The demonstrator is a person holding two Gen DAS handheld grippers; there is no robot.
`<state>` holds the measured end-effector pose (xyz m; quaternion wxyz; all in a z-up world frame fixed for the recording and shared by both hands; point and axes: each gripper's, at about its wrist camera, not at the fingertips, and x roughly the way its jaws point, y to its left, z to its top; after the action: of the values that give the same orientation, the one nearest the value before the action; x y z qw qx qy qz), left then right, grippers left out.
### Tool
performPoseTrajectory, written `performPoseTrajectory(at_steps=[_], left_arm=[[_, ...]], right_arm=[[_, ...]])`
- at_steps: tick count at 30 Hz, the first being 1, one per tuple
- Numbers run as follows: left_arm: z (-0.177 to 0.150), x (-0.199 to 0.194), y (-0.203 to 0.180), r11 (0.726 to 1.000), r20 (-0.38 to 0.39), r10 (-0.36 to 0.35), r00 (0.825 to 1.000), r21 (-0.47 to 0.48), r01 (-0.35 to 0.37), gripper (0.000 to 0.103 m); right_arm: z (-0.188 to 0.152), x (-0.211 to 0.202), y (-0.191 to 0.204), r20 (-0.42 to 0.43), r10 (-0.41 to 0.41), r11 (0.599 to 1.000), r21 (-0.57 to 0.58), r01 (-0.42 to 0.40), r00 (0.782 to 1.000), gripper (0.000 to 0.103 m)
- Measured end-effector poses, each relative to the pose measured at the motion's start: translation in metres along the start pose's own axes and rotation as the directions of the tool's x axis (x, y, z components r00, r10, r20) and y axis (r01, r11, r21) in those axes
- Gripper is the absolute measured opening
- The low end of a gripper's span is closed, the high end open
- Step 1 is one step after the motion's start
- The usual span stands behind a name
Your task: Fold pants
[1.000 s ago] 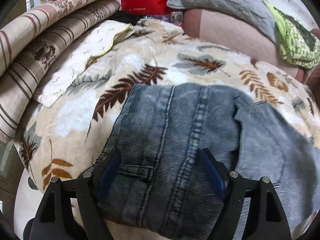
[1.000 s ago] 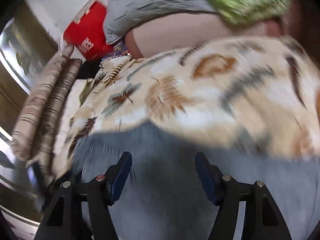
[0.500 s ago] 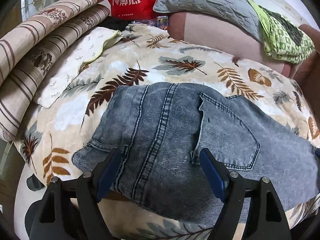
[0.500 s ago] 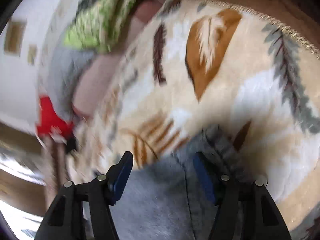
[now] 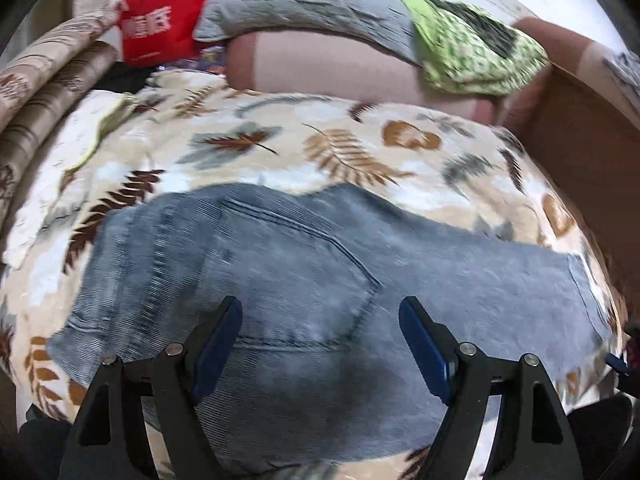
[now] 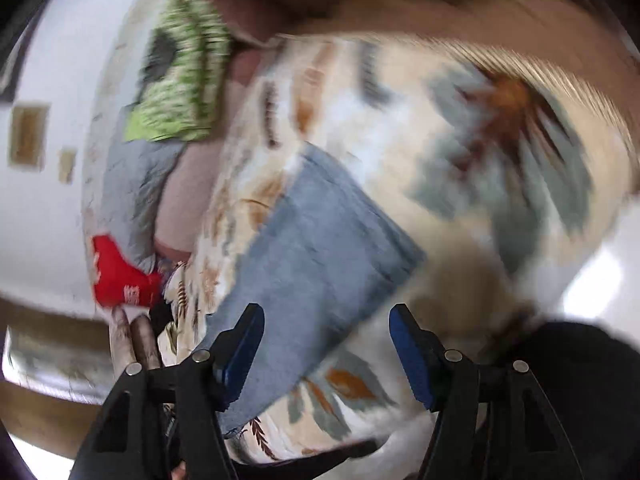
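Grey-blue denim pants lie flat across a leaf-patterned blanket, back pocket up, waist at the left and leg running right. My left gripper hovers open above the pocket area, with nothing between its blue pads. In the blurred, rolled right wrist view the leg end of the pants lies on the blanket. My right gripper is open over the hem's near edge, not pressing on the cloth.
Striped folded bedding is piled at the left. A red bag, a grey pillow and a green patterned cloth sit at the back on a brown sofa. The sofa arm rises at the right.
The left gripper has drifted right along the pants, from the waistband seam to over the back pocket. The right gripper has swept fast to the leg end and rolled strongly.
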<state>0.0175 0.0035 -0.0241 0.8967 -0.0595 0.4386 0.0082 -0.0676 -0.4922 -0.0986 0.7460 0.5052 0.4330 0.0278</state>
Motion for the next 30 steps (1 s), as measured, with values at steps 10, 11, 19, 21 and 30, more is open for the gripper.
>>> performPoseTrajectory(at_steps=[10,11,19,21,30], left_arm=[[0.003,-0.007,-0.028,0.999,-0.021,-0.043,0.999,-0.016,0.043,0.081],[0.005,-0.005,-0.036,0.999,-0.024,-0.044,0.999,-0.011,0.044,0.081],[0.013,0.032,-0.156,0.985,-0.083,-0.06,0.995,0.16,0.072,0.081],[0.008,0.056,-0.182,0.972,-0.112,0.008,0.994,0.234,0.019,0.083],[0.004,0.05,-0.193,0.939,-0.079,0.034,0.996,0.345,-0.005,0.09]], right_arm=[[0.026,0.03,-0.021,0.085,0.007,0.991,0.13,-0.018,0.996,0.07],[0.026,0.032,-0.022,0.087,0.008,0.991,0.133,-0.02,0.996,0.07],[0.019,0.03,-0.017,0.093,0.004,0.995,0.098,-0.013,0.996,0.07],[0.02,0.029,-0.022,0.089,0.015,0.994,0.104,-0.025,0.996,0.07],[0.024,0.032,-0.019,0.039,-0.03,0.998,0.05,0.028,0.999,0.066]])
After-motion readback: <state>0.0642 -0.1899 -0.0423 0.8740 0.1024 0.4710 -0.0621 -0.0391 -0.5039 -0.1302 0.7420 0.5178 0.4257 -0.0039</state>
